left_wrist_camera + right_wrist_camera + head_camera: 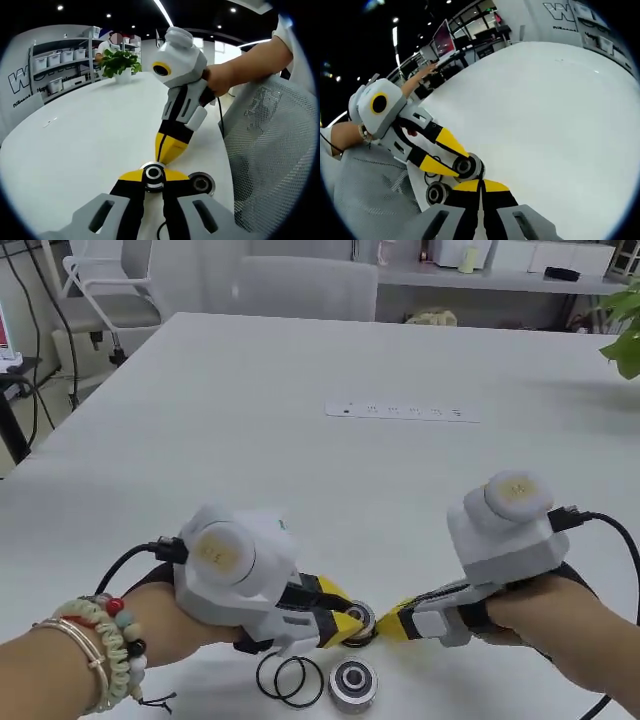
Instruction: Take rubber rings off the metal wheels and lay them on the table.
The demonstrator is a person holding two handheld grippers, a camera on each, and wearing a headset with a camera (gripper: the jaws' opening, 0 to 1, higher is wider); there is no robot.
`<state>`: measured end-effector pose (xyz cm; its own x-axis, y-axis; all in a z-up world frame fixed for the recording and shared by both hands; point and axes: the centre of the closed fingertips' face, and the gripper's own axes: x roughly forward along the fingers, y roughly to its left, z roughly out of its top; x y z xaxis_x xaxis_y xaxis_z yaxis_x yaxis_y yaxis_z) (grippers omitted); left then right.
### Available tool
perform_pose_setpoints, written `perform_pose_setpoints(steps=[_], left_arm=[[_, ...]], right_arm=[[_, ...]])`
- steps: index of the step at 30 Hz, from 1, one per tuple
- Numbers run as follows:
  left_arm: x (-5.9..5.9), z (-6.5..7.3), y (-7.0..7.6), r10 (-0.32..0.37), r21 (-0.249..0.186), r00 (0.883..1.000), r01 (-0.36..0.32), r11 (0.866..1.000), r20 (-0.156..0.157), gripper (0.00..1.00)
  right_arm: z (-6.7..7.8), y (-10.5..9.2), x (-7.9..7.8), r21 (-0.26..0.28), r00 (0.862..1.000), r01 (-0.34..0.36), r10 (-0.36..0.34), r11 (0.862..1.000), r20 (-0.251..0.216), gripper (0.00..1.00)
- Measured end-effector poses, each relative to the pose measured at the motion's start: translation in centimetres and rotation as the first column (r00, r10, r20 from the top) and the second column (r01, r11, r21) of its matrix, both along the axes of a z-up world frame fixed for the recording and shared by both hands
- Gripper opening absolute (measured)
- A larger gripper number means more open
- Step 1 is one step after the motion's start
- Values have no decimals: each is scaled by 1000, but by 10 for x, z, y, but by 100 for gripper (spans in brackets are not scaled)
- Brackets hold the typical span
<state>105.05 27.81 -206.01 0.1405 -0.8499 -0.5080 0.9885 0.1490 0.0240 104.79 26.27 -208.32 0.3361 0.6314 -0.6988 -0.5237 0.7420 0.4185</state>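
Head view: the left tool is clamped on a wheel close to the near edge of the bench. The right tool points at that wheel from the other side, its tips against it. Nearer the person lie a second wheel and, just beside it, two overlapping rings. Ahead, the bench is bare as far as a power strip.

Left gripper view: the jaws grip the wheel on both sides. The right tool touches its far rim. The second wheel lies just beside it, near the bench edge and a mesh chair.

Right gripper view: the right tool's jaws are pressed together, tips at the wheel. Whether they pinch a ring cannot be told.
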Motion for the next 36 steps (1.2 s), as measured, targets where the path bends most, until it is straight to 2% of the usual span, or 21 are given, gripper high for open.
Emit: perform_pose_setpoints(steps=[5,7,12,20,29,31,33,34,36], left_arm=[[0,0,0,-2,0,1000,2,1000,2,7],[0,0,0,-3,1,1000,3,1000,3,7],[0,0,-1,-3,1,1000,3,1000,4,7],[0,0,0,-7,1,1000,7,1000,8,7],[0,-1,0,-8,-1,1000,8,1000,9,7],[0,-1,0,-8,-1,1000,8,1000,9,7],[0,-1,-1,-7,-3,1000,7,1000,10,7],[0,-1,-1,-8,-3,1000,8,1000,11,7],[0,0,-1,-6,-4,1000,7,1000,10,7]], right_arm=[[1,1,-1,-2,1000,9,-9,1000,-11,0],[3,-1,0,13,999,28,-28,1000,-21,0],[14,2,3,117,995,93,-88,989,-48,0],[18,6,0,112,997,67,-64,992,-31,0],[23,12,0,138,999,48,-45,989,-21,0],[25,15,0,156,999,42,-40,987,-17,0],[33,23,0,207,999,35,-33,978,-15,0],[34,22,1,196,999,38,-37,980,-6,0],[28,19,2,138,1000,20,-23,990,18,0]])
